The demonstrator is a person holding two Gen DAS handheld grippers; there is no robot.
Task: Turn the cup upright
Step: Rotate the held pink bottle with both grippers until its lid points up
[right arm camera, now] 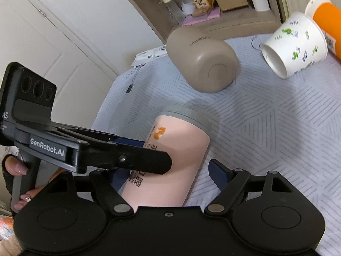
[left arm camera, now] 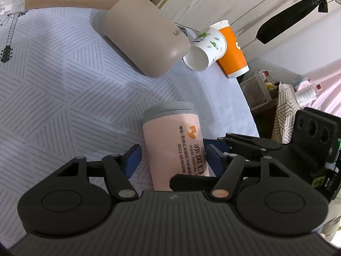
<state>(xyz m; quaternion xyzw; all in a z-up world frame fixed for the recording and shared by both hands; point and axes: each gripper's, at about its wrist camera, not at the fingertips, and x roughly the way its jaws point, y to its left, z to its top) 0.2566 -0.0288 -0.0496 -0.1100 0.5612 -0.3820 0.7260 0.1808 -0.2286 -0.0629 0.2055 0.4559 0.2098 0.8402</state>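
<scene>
A pink cup with a grey rim band (left arm camera: 172,140) stands mouth-down on the patterned tablecloth; it also shows in the right wrist view (right arm camera: 179,155). My left gripper (left arm camera: 173,157) has its blue-padded fingers around the cup's body, closed against its sides. My right gripper (right arm camera: 170,170) also straddles the same cup, with a gap between its right finger (right arm camera: 219,172) and the cup wall. In the right wrist view the left gripper's finger (right arm camera: 132,160) crosses in front of the cup.
A taupe cup (left arm camera: 147,36) lies on its side farther back, also in the right wrist view (right arm camera: 202,61). A white patterned paper cup (left arm camera: 204,49) lies tipped against an upside-down orange cup (left arm camera: 232,51). The table edge (left arm camera: 247,98) runs along the right.
</scene>
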